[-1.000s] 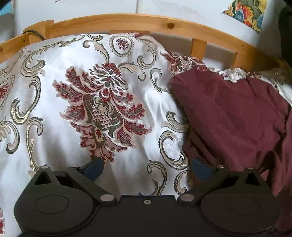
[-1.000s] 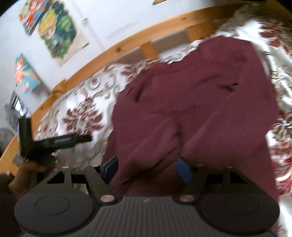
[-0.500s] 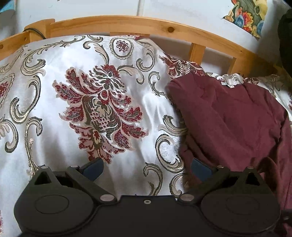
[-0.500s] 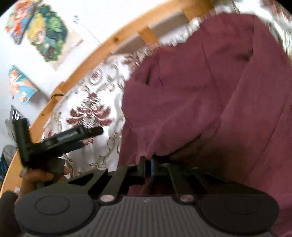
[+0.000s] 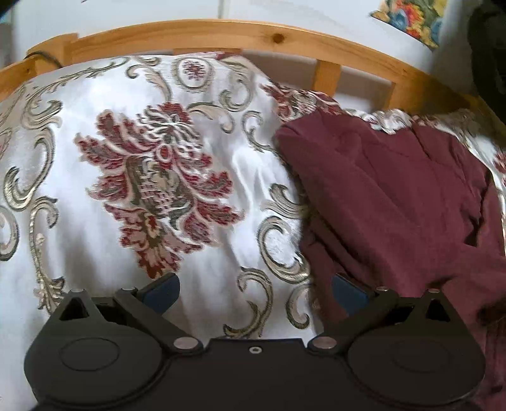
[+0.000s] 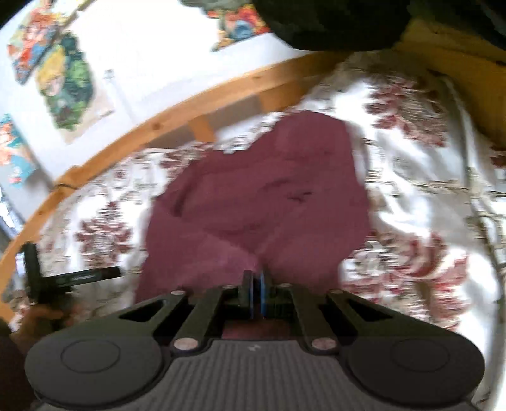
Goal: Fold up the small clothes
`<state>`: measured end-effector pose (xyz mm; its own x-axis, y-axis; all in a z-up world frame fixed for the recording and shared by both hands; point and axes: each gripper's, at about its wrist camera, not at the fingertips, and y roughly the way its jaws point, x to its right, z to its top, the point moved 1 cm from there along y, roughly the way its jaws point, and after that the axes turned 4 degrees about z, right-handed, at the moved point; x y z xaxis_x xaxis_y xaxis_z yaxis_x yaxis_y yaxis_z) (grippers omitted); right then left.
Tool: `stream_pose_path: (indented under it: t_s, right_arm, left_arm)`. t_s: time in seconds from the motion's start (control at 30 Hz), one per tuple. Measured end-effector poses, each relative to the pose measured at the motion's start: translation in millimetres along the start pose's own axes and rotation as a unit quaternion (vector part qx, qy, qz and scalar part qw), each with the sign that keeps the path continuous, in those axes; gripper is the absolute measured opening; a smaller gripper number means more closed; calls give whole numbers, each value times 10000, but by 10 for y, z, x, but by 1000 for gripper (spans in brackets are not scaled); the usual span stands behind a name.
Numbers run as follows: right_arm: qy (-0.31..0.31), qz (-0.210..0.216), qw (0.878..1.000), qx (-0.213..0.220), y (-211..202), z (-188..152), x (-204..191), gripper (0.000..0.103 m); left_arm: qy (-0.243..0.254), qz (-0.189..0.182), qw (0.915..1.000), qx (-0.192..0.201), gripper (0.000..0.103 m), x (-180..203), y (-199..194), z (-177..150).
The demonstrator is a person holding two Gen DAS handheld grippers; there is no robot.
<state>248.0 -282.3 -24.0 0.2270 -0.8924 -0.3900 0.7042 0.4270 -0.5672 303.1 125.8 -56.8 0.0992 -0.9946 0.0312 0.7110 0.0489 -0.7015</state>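
A small maroon garment (image 5: 395, 202) lies crumpled on the patterned white bedspread (image 5: 95, 177), to the right in the left wrist view. My left gripper (image 5: 254, 289) is open and empty, low over the bedspread just left of the garment's edge. In the right wrist view the garment (image 6: 268, 196) spreads ahead of my right gripper (image 6: 255, 286), which is shut on its near edge and lifts that edge. The left gripper (image 6: 72, 278) shows at the far left there, with the hand that holds it.
A wooden bed rail (image 5: 221, 31) curves along the far side, against a white wall with colourful posters (image 6: 63, 79). A dark object (image 6: 332, 19) hangs at the top right of the right wrist view.
My right gripper has closed on the garment's near edge and pulled back and up with it. The left gripper has stayed open and shifted slightly.
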Motion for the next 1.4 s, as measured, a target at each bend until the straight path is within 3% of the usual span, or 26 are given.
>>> stream_pose_path:
  t_s: [0.1,0.2,0.33,0.47,0.67,0.83,0.87,0.9,0.93,1.03,1.17,1.23,1.37,1.4]
  right_arm:
    - [-15,-495,9988,-1,88,-24,145,13]
    - [-73,-551,9985,8,168,-43,183,25]
    - [-616,-112,9979,-163,487,149,-116,39]
    - [-1431,659,9870,-332,1037,515,-629,52]
    - [-2183,1574,9603,-738,2122,1089,-1472,52]
    - [-2796,1377,9424,-1216,2963,1284,-2050,52]
    - [-2894,1342,9369,-1430,3111,1280,-2105,46]
    - [-2989,1252,9325,-1596,3218,1268,-2141,13]
    - [-3113,1136,9295,-1622,3267,1239,-2145,5]
    - [-3302,1198,9263,-1367,3219,1228,-2105,4]
    - [-2708,1356,9485,-927,3085,1425,-1781,4]
    - [-2473,1542,9531,-820,3059,1503,-1644,4]
    - [-2464,1700,9511,-758,3093,1527,-1615,4]
    - [-2553,1689,9490,-752,3098,1520,-1644,4]
  left_arm:
    - [118,-98,9999,48,102,49,0,-3]
    - [-84,-389,9989,235,101,37,2,29]
    - [-258,-731,9959,467,92,27,120,125]
    - [-15,-917,9943,544,85,77,267,131]
    - [304,-1344,9894,464,70,198,356,87]
    - [303,-1693,9831,627,59,216,361,103]
    - [294,-1771,9817,630,56,209,380,104]
    - [280,-1841,9807,603,49,202,411,105]
    - [250,-1881,9803,544,44,196,450,104]
    - [129,-1930,9799,497,43,165,503,108]
    - [-166,-2094,9761,563,43,107,528,134]
    - [-393,-2254,9717,588,43,68,574,158]
    - [-1082,-2476,9612,548,43,-46,733,196]
    - [-1200,-2466,9601,539,39,-61,753,207]
